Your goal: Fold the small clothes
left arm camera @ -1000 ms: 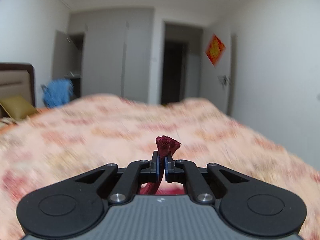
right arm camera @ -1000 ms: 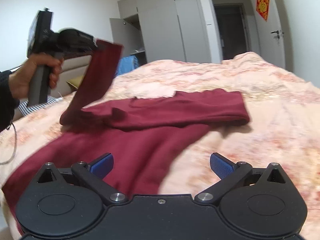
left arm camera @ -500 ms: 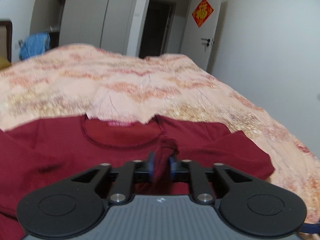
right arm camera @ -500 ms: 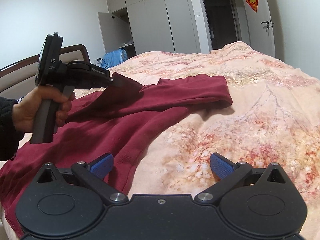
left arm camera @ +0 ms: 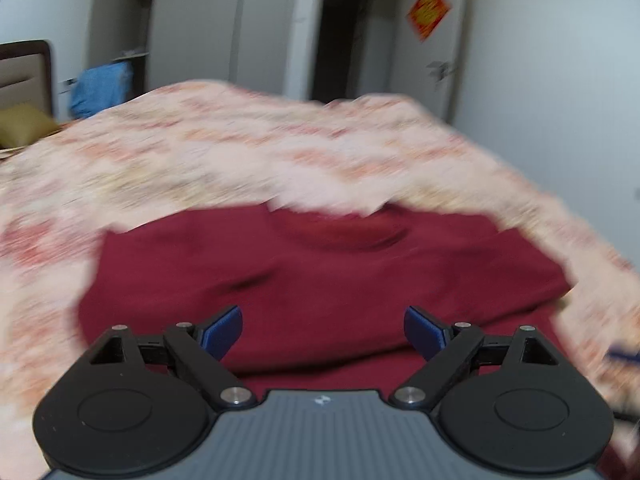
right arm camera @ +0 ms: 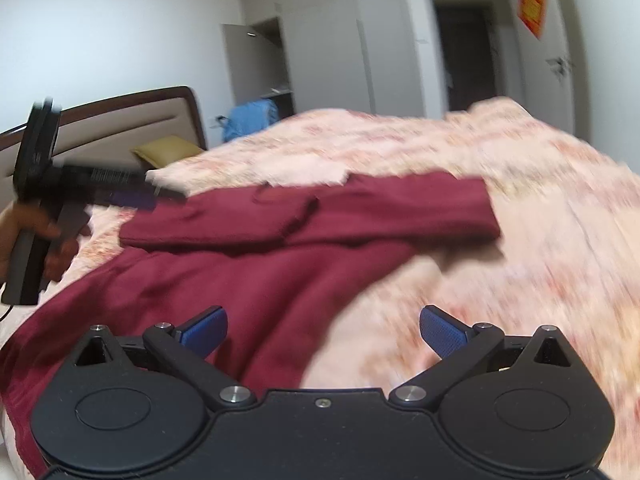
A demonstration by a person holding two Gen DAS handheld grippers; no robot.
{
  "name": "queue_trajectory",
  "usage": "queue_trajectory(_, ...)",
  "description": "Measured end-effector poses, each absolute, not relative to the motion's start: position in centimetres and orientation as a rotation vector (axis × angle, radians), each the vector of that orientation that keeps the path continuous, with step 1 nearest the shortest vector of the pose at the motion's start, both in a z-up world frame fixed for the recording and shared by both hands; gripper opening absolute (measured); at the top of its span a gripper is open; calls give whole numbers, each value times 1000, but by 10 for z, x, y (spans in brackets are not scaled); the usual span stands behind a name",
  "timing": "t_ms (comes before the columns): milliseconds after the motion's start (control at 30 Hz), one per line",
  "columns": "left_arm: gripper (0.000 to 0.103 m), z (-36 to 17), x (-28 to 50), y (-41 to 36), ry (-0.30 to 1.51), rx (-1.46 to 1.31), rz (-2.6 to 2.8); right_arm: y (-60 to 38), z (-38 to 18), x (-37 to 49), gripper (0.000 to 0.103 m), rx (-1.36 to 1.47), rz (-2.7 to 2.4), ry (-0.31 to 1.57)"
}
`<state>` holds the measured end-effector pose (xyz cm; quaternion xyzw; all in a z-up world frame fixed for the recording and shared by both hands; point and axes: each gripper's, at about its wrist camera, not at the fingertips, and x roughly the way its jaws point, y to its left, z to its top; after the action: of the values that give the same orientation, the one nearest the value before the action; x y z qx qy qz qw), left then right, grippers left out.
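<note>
A dark red long-sleeved top [left arm camera: 320, 276] lies spread on the floral bedspread [left arm camera: 240, 160], its neckline toward the far side and both sleeves folded across its chest. My left gripper [left arm camera: 323, 332] hovers just above the top's body with its jaws opening wide and nothing between the blue pads. In the right wrist view the same top [right arm camera: 280, 248] stretches from lower left toward the middle, and the left gripper [right arm camera: 160, 194], held by a hand, sits at its left edge. My right gripper [right arm camera: 323, 330] stands open over the top's hem, holding nothing.
A headboard [right arm camera: 120, 120] and an olive pillow [right arm camera: 168, 150] are at the bed's left end. Blue cloth [right arm camera: 252, 118] hangs by an open wardrobe [right arm camera: 320, 48]. A dark doorway [left arm camera: 344, 44] and a white door with a red sign [left arm camera: 430, 12] lie beyond the bed.
My left gripper carried the sleeve down and across onto the top, then let go and opened wide. The sleeve now lies flat on the chest. The right gripper stayed open, almost still.
</note>
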<state>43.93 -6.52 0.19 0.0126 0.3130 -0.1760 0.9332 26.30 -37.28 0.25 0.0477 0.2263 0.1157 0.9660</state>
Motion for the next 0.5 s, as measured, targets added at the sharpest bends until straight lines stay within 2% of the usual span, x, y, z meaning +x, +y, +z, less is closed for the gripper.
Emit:
queue_trajectory(133,92,-13,434,-15,704,51,-208,-352,14,301,95,12,310,426)
queue_trajectory(300,94,-24,437,34,703,14,-69,-332,17,372,87,15,381,495)
queue_trajectory(367,95,-27,439,45,693,-2,-52,-328,16,403,80,26,362,537)
queue_trajectory(433,97,-29,442,49,678,-2,-52,-327,14,431,78,57,337,595)
queue_trajectory(500,98,-29,444,49,665,13,-56,-331,9,454,68,108,316,649)
